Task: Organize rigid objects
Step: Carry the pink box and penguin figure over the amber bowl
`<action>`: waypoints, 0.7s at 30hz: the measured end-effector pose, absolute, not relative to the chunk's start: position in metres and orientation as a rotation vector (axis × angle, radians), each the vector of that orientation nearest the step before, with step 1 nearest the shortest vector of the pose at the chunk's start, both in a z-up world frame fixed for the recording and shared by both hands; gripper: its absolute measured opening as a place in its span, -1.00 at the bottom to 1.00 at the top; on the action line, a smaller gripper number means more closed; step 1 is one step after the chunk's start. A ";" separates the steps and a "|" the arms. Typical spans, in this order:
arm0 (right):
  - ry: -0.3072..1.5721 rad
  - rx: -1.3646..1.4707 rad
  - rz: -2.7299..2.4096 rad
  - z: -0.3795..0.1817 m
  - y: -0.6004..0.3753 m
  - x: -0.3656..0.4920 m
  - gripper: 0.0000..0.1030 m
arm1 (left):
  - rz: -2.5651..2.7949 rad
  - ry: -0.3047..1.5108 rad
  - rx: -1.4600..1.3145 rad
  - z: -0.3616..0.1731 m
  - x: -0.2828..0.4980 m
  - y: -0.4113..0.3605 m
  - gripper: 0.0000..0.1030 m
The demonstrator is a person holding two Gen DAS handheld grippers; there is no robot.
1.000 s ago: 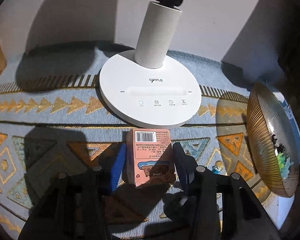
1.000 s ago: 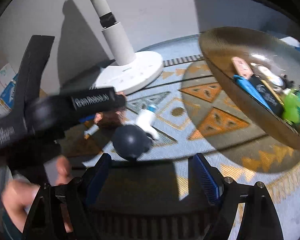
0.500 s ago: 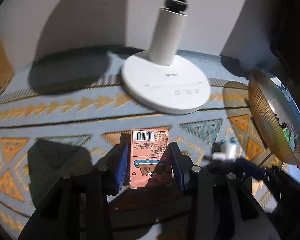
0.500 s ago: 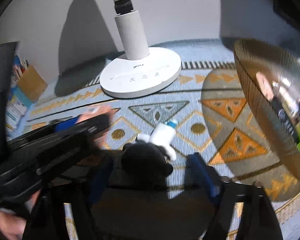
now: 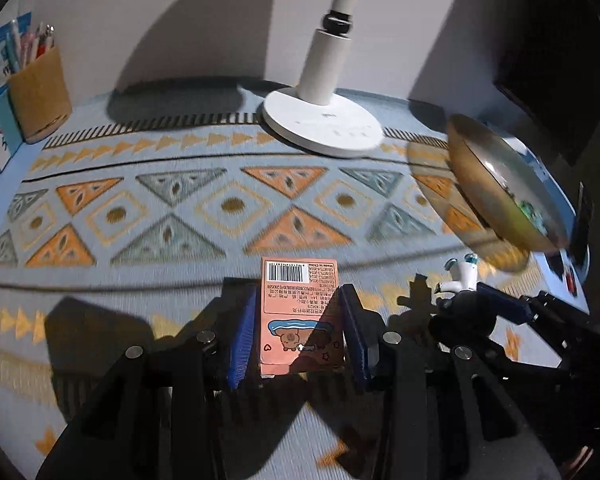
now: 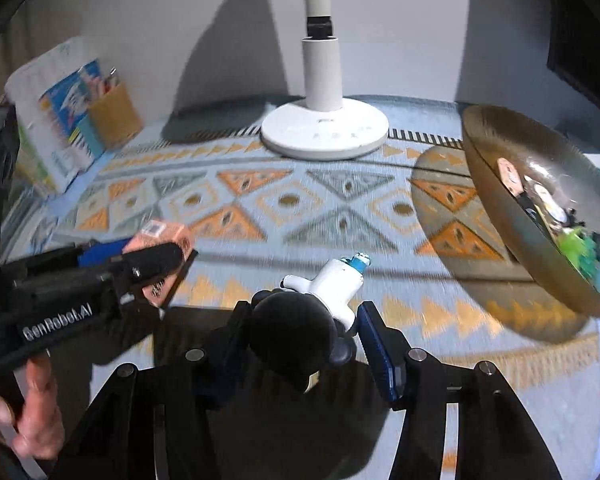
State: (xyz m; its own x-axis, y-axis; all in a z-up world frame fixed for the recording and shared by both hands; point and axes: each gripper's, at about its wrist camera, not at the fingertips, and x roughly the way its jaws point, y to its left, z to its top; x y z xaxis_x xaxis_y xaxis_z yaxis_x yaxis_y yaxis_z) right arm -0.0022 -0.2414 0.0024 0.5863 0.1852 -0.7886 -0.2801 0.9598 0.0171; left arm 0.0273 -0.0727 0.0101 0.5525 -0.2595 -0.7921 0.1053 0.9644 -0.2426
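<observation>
My left gripper (image 5: pixel 298 330) is shut on a pink card box (image 5: pixel 300 312) with a barcode, held above the patterned mat. The box also shows in the right wrist view (image 6: pixel 162 240), at the left. My right gripper (image 6: pixel 300 340) is shut on a toy figure with a black round head (image 6: pixel 294 332) and a white body (image 6: pixel 337 286). The figure also shows in the left wrist view (image 5: pixel 461 278), at the right. A golden bowl (image 6: pixel 499 216) with several small items in it sits to the right of both grippers.
A white desk lamp base (image 5: pixel 321 124) stands at the back middle of the mat. A brown pen holder (image 5: pixel 40 96) and books stand at the back left. A dark box (image 5: pixel 555 68) is at the back right by the wall.
Both grippers have lifted and pulled back from the lamp. The left closed on the pink box and the right closed on the toy figure. The lamp base looks farther away.
</observation>
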 end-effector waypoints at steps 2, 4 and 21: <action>0.891 -0.148 0.252 0.004 -0.243 -0.020 0.03 | -0.219 0.956 -0.157 0.011 0.016 -0.077 -0.27; 0.885 -0.154 0.250 0.006 -0.244 -0.032 0.03 | -0.217 0.953 -0.146 0.011 0.007 -0.080 -0.27; 0.893 -0.085 0.283 -0.005 -0.260 -0.061 0.03 | -0.180 0.973 -0.096 -0.009 -0.019 -0.082 -0.07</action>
